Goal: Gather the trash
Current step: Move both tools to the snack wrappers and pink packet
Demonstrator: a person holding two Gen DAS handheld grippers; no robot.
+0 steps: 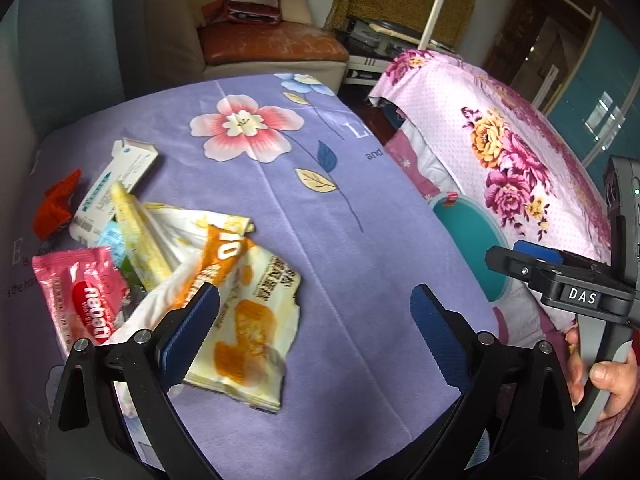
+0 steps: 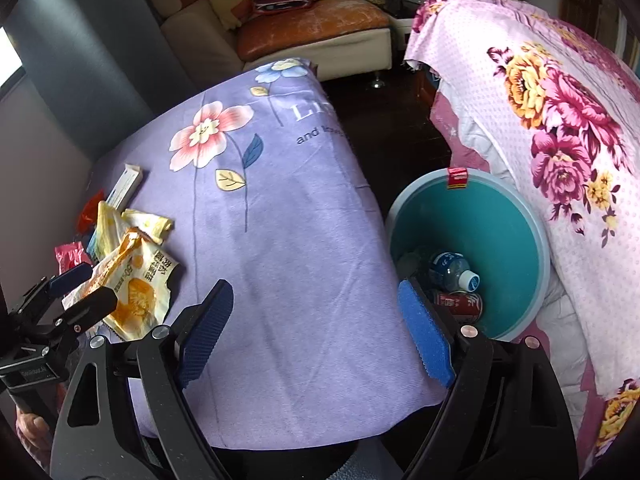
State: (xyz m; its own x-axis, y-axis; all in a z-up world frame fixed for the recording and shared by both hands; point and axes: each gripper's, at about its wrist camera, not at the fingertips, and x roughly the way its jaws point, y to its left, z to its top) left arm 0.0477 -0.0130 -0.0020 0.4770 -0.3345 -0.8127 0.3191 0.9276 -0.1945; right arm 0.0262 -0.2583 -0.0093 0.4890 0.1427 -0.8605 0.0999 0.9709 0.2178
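Note:
A pile of wrappers lies at the left of the purple floral cloth (image 1: pixel 320 220): an orange-and-white snack bag (image 1: pixel 244 320), a pink wrapper (image 1: pixel 84 300), a yellow wrapper (image 1: pixel 136 232), a white box (image 1: pixel 116 184) and a red scrap (image 1: pixel 56 204). My left gripper (image 1: pixel 316 320) is open and empty, its left finger just over the snack bag. My right gripper (image 2: pixel 316 328) is open and empty over the cloth's near right part. A teal bin (image 2: pixel 508 240) stands right of the table, with a plastic bottle (image 2: pixel 452 270) and a red can (image 2: pixel 460 304) inside.
A bed with a pink floral quilt (image 2: pixel 560 128) runs along the right, close behind the bin. A sofa (image 1: pixel 272 40) with cushions and a red bag stands beyond the table. Dark floor (image 2: pixel 384 120) shows between table and bed.

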